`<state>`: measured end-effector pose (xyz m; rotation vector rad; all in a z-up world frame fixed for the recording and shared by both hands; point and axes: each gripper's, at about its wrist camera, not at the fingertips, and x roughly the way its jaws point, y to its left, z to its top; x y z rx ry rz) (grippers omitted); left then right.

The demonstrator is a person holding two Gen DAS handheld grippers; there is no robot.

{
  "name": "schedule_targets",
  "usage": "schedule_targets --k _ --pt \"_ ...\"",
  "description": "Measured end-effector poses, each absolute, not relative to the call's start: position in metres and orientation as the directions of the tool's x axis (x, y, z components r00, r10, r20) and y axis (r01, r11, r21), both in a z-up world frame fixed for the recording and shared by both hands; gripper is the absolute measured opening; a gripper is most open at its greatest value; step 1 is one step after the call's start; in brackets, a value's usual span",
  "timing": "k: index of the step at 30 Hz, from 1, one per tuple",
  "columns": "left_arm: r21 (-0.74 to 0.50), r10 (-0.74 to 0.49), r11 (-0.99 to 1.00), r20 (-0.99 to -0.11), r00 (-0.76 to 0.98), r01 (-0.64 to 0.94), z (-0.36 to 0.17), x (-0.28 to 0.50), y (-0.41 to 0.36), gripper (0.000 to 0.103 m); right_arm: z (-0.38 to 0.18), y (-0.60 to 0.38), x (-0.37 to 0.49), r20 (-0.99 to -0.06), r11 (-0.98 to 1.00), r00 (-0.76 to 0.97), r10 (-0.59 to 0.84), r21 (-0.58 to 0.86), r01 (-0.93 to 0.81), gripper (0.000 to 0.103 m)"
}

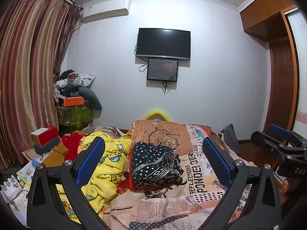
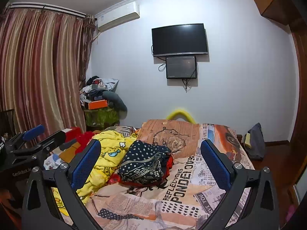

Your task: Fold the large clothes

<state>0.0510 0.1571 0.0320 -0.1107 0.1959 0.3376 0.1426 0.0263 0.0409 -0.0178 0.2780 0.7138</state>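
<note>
A dark navy dotted and patterned garment (image 1: 155,164) lies folded in a pile on the bed's newspaper-print cover (image 1: 193,174), over something red. It also shows in the right wrist view (image 2: 144,163). A yellow cartoon-print blanket (image 1: 107,163) lies crumpled to its left, also in the right wrist view (image 2: 103,159). My left gripper (image 1: 153,151) is open and empty, held above the bed short of the pile. My right gripper (image 2: 150,151) is open and empty too, and shows at the right edge of the left wrist view (image 1: 278,140).
A red cloth (image 1: 72,145) and a red box (image 1: 45,134) lie left of the blanket. A cluttered stand (image 1: 74,103) sits by the striped curtain (image 1: 25,72). A TV (image 1: 163,44) hangs on the far wall. A dark bag (image 2: 255,141) leans right of the bed, beside a wooden wardrobe (image 1: 284,88).
</note>
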Motion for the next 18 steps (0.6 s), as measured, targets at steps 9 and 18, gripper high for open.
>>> schedule_targets --k 9,18 --pt "-0.08 0.303 0.942 -0.215 0.928 -0.326 0.031 0.0535 0.1581 0.102 0.0407 0.0242 0.145 -0.26 0.756 0.716 0.647 0.096 -0.648 0.103" --pt "-0.059 0.265 0.957 -0.221 0.939 -0.284 0.0291 0.0552 0.1514 0.102 0.0419 0.0255 0.1438 -0.253 0.756 0.718 0.648 0.099 -0.647 0.103"
